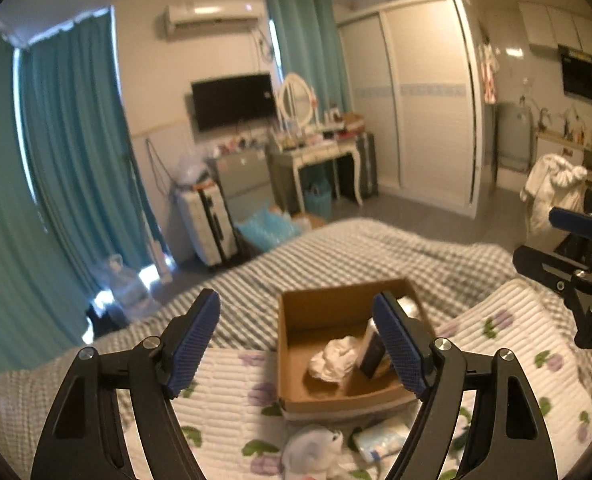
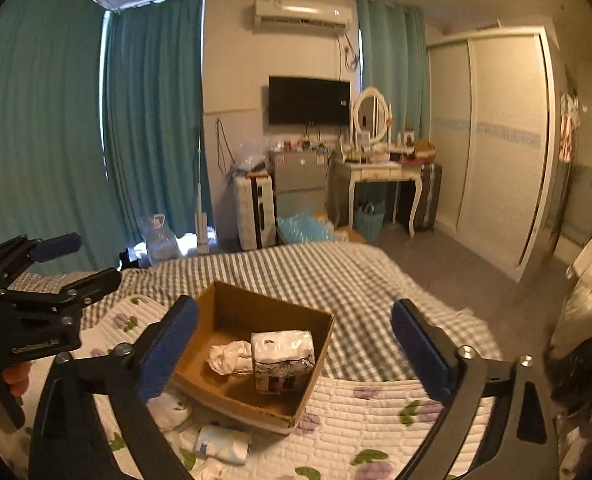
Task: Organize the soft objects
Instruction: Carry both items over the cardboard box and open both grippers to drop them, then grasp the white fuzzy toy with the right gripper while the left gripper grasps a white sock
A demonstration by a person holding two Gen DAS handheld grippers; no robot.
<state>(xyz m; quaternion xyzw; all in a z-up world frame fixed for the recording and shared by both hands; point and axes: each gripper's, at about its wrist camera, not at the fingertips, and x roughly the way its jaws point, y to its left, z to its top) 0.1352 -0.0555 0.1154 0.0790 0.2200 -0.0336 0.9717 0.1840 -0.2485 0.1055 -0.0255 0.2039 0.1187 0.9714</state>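
A brown cardboard box [image 1: 296, 312] [image 2: 232, 308] sits on the bed's quilted floral pad. Inside it lie a crumpled white cloth [image 1: 333, 358] [image 2: 228, 356] and a silvery wrapped pack [image 2: 283, 354] [image 1: 371, 350]. In front of the box lie a small grey-white plush toy [image 1: 315, 450] and a pale blue-white tissue pack [image 1: 383, 438] [image 2: 224, 444]. My left gripper [image 1: 299, 344] is open and empty above the box's near side. My right gripper [image 2: 296, 350] is open and empty, hovering over the box. Each gripper shows at the edge of the other's view.
The floral pad [image 2: 375, 412] lies on a grey checked bedspread [image 2: 335, 276]. Beyond the bed's foot are a suitcase [image 2: 254, 210], a dressing table with mirror [image 2: 379, 172], a TV, teal curtains and a white wardrobe [image 2: 503, 140].
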